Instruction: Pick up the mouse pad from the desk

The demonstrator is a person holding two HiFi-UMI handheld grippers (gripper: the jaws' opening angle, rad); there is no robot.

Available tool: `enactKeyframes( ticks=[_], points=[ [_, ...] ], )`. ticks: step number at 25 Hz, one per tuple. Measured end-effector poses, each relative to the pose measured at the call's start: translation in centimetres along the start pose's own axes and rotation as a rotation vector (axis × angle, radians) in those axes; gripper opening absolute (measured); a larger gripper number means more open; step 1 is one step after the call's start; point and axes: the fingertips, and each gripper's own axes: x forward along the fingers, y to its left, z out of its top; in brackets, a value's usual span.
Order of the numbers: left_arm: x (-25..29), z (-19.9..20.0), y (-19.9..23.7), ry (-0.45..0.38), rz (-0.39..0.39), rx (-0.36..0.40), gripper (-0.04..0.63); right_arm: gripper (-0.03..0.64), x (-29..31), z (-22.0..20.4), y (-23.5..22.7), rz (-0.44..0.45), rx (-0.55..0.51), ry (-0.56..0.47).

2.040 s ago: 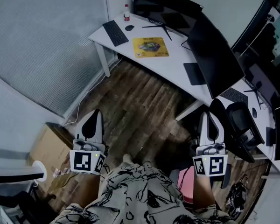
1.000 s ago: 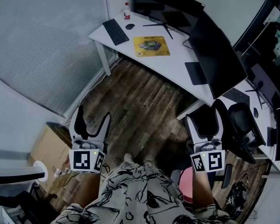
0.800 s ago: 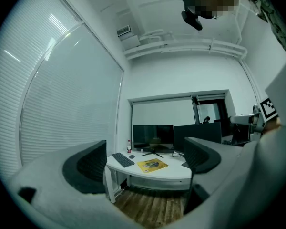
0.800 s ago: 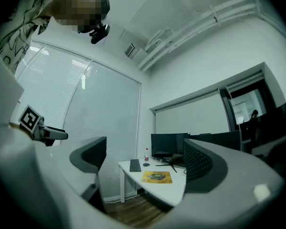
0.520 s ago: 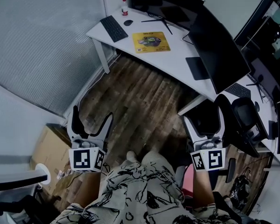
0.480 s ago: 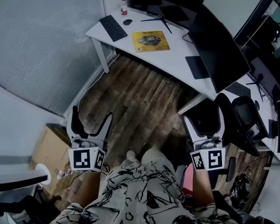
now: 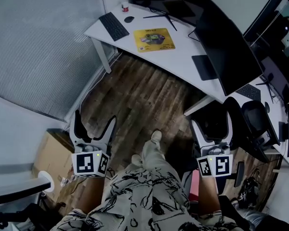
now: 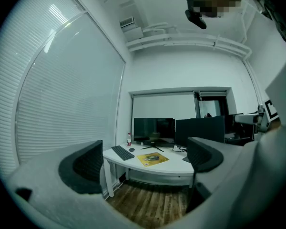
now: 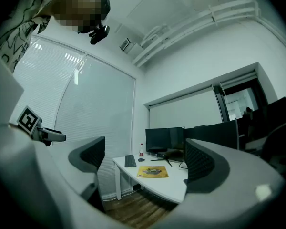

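The mouse pad [image 7: 154, 39] is a thin yellow rectangle with a dark print at its middle. It lies flat on the desk [image 7: 183, 64], a smooth white top that curves round a corner on slim white legs. Toward the desk's left end lie a black slab keyboard [image 7: 113, 26] and a small dark oval mouse [image 7: 129, 19]. A little bottle [image 7: 124, 3] with some red on it stands at the back of the desk there, too small to read.

A large glossy black monitor [image 7: 226, 47] leans over the right part of the desk and hides the surface behind it; another dark screen at the desk's back is cut off by the frame. A flat dark rectangle [image 7: 204, 67] lies on the desk under the big monitor, and what it is cannot be told.

Both tools hang well short of the desk, above the dark wood-plank floor [image 7: 144, 95] in front of it. The left gripper [image 7: 94, 121] has just been opening its jaws. They stand wide apart, curved white shells lined with ribbed black pads, with nothing between them. The right gripper [image 7: 211, 124] has just been spreading its jaws as well, and it is likewise empty. In each gripper view the yellow pad shows through the gap, far off on the desk.
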Motion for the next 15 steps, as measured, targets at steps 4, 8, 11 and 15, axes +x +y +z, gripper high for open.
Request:
enactKeyframes(
  ticks=[4,8,11,15],
  points=[
    [3.2,0.2,-0.5,0.005,-0.002,0.001,0.54,0.517,3.1,0.1,-2.0,0.006,0.0,-0.011],
    [6.5,1.2,-0.4,-0.021,0.002,0.018,0.54,0.517,6.6,0.4,-3.6,0.012,-0.009,-0.017],
    [9.2,1.5,-0.4,-0.019,0.001,0.027,0.546,0.517,9.2,0.3,-4.8,0.024,-0.02,-0.021],
    [12.2,1.9,-0.1,-0.026,0.018,0.029,0.548,0.517,12.2,0.1,-6.2,0.038,-0.022,-0.023]
  ],
)
